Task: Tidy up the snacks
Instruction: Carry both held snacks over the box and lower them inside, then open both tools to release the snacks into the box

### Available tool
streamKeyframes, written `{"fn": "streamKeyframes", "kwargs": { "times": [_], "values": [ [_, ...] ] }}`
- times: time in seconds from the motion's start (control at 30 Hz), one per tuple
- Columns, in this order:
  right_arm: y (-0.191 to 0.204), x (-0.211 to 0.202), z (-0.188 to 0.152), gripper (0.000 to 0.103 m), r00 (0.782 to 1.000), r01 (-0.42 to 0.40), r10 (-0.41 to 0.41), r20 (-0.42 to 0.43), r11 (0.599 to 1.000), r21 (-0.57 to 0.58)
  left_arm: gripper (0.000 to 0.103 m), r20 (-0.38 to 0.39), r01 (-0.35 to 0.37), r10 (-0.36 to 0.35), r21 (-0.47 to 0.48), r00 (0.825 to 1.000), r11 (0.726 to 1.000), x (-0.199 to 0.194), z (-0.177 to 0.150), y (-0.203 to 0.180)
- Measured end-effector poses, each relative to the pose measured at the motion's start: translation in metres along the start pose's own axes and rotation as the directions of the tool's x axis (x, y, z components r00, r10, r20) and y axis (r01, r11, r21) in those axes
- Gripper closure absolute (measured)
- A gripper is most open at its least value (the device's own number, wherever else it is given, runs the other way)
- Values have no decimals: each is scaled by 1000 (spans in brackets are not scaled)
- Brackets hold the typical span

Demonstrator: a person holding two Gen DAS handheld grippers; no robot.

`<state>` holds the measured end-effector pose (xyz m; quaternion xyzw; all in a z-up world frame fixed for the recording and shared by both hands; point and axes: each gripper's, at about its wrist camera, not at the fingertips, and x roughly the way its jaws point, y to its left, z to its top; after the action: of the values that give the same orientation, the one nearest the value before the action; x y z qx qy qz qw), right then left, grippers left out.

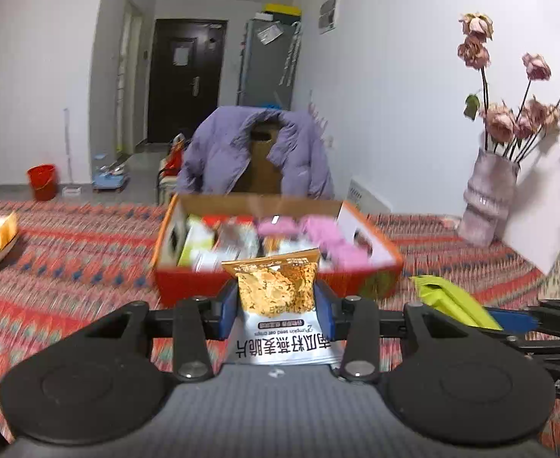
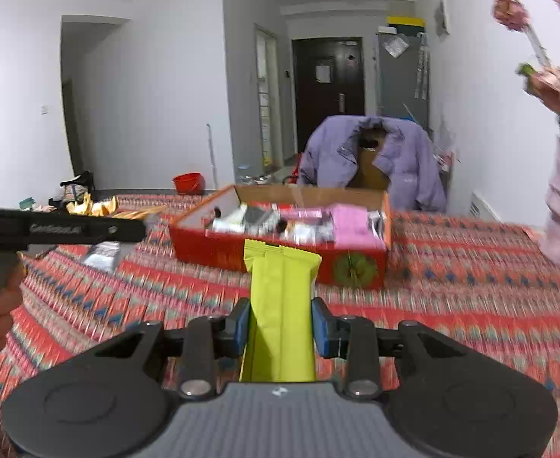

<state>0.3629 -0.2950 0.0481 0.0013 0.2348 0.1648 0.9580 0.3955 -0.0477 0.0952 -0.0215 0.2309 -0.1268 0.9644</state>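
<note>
Snacks in both grips now: our left gripper (image 1: 276, 305) pinches the oat crisp packet (image 1: 280, 305), our right gripper (image 2: 280, 324) squeezes the green pouch (image 2: 280, 297), both above the patterned cloth (image 2: 452, 305), short of the red box (image 2: 280, 255). Box looks packed, so either slim wrapper could slide out or snag its rim.

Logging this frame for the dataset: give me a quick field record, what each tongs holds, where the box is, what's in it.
left tongs: shut on orange-and-white snack packet
right tongs: shut on lime-green snack packet
box: red, open-topped, ahead of both tongs, on patterned tablecloth
box contents: pink and white packets, details blurred
packets vs box: both outside it, not yet placed
</note>
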Motion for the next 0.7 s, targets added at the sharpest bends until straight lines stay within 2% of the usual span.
{"fn": "streamKeyframes", "kwargs": {
  "times": [0.17, 0.33, 0.47, 0.57, 0.63, 0.7],
  "values": [
    [-25, 72, 52, 71, 1000, -16, 16, -24, 1000, 9, 61, -30, 10, -9, 24, 1000, 1000, 69, 40, -2],
    [-56, 153, 91, 71, 998, -18, 26, -61, 992, 126, 61, -97, 14, -15, -12, 995, 1000, 142, 61, 2],
    [-67, 216, 100, 70, 992, 54, -38, -121, 990, 132, 61, -162, -29, 24, -29, 986, 999, 200, 55, 9],
    [-67, 252, 98, 70, 984, 71, -46, -175, 988, 139, 60, -215, -52, 47, -15, 975, 999, 234, 43, 14],
    [-66, 272, 94, 70, 977, 81, -49, -208, 986, 148, 59, -256, -45, 38, -21, 966, 999, 249, 34, 17],
    [-64, 285, 88, 70, 971, 107, -74, -229, 985, 134, 56, -257, -50, 40, -33, 966, 998, 255, 28, 19]
  ]
}}
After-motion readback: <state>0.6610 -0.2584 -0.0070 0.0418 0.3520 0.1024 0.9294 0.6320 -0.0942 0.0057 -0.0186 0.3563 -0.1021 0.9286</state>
